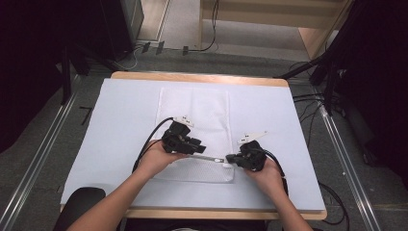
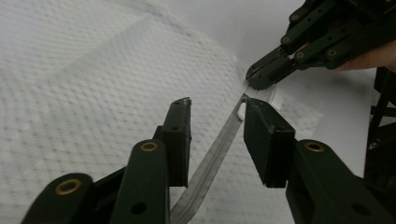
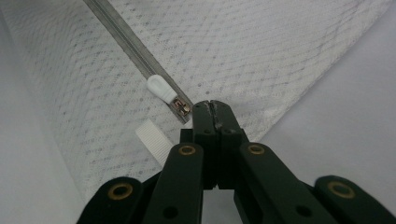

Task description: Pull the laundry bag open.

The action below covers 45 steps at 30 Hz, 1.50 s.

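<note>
Scene: a white mesh bag (image 1: 193, 126) is laid flat on a table (image 1: 120, 120) covered in pale sheeting, its long side running from far to near.
Zipper: a grey zipper (image 2: 212, 161) is seen along the bag's near end, its long axis running left to right between the two hands.
Zipper pull: a small white pull (image 3: 161, 89) is seen at the right end of the zipper, close to the bag's right near corner.
Right tool (image 3: 215, 109): its jaws are pressed together on the bag's edge just beside the zipper's end, so the corner appears to be pinned.
Left tool (image 2: 217, 135): its jaws are held apart, one on either side of the zipper line, with the pull just ahead of the tips.
Key relation: the pull lies to the right of the left tool, along the zipper; the left tool is judged the one placed to take it.
Likely next move: the pull would be gripped and drawn leftward along the zipper.
</note>
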Available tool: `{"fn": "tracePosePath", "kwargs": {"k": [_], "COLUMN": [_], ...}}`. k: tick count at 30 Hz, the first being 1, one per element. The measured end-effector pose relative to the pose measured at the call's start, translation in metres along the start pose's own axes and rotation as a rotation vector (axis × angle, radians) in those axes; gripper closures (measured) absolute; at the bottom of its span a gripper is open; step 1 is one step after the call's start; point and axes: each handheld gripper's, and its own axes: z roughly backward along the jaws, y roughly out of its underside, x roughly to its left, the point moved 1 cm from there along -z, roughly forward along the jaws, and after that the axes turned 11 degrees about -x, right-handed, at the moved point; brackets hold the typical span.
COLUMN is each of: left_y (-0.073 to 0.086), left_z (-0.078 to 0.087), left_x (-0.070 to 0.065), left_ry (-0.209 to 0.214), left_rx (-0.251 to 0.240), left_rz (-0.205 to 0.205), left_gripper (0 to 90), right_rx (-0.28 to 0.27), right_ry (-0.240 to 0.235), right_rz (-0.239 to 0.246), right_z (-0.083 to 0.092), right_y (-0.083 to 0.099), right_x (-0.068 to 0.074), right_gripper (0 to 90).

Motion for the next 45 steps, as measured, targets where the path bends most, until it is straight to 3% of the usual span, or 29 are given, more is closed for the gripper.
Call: {"fn": "tracePosePath", "kwargs": {"k": [13, 18, 28, 30, 39, 45], "left_y": [0.000, 0.003, 0.013, 0.014, 0.020, 0.019], "left_z": [-0.025, -0.037, -0.057, -0.059, -0.068, -0.065], "left_x": [-0.011, -0.016, -0.019, -0.018, -0.021, -0.013], "left_ry": [0.057, 0.061, 0.064, 0.069, 0.085, 0.098], "left_rx": [0.015, 0.041, 0.076, 0.080, 0.087, 0.090], "left_rz": [0.005, -0.014, -0.003, 0.017, 0.015, 0.046], "left_gripper": [75.7, 77.5, 77.6, 77.6, 79.2, 82.3], "right_rx": [-0.011, -0.009, -0.005, -0.004, -0.006, -0.005], "right_ry": [-0.010, -0.015, -0.012, -0.010, -0.010, -0.007], "right_rz": [0.030, 0.029, 0.033, 0.037, 0.037, 0.040], "right_z": [0.000, 0.000, 0.000, 0.000, 0.000, 0.000], "right_y": [0.001, 0.001, 0.001, 0.001, 0.001, 0.001], "right_x": [-0.002, -0.002, -0.001, -0.001, 0.000, 0.000], "right_gripper": [90.0, 90.0, 90.0, 90.0, 90.0, 90.0]}}
